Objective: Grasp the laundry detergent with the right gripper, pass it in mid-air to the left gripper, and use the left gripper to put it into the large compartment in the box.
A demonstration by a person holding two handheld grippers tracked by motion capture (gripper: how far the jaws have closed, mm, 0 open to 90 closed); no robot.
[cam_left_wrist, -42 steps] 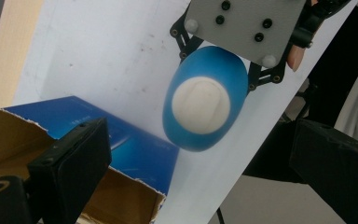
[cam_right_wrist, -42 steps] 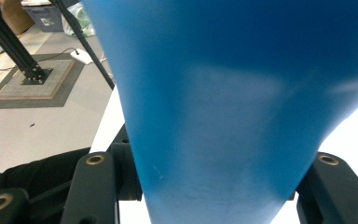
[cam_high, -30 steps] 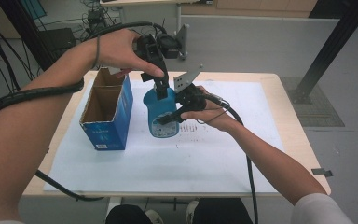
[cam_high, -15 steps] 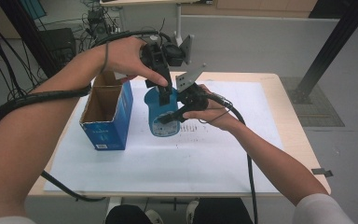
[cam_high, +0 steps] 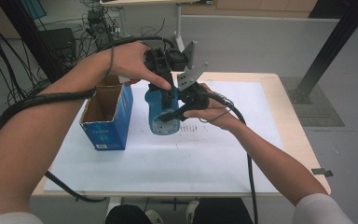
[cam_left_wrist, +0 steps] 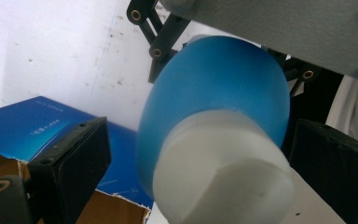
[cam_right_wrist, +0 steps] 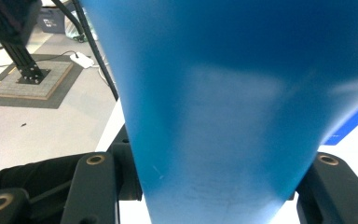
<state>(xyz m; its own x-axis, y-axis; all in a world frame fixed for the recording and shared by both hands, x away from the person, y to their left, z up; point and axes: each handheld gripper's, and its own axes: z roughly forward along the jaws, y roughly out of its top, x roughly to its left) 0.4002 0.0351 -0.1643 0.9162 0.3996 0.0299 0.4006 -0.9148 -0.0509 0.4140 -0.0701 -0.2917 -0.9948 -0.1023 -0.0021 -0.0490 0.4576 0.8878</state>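
Right gripper (cam_high: 173, 113) fingers clamping blue bottle (cam_high: 161, 114)

The blue bottle (cam_left_wrist: 214, 88) between my jaws looks like smooth matt plastic, its white cap (cam_left_wrist: 219, 172) finely ridged round the rim. The blue box (cam_high: 107, 116) is glossy printed card, raw brown inside. White paper (cam_high: 168, 158) covers the pale wooden table (cam_high: 303, 140).

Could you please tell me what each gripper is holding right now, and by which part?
The right gripper clamps the blue bottle by its body; the left gripper straddles its white cap without closing.
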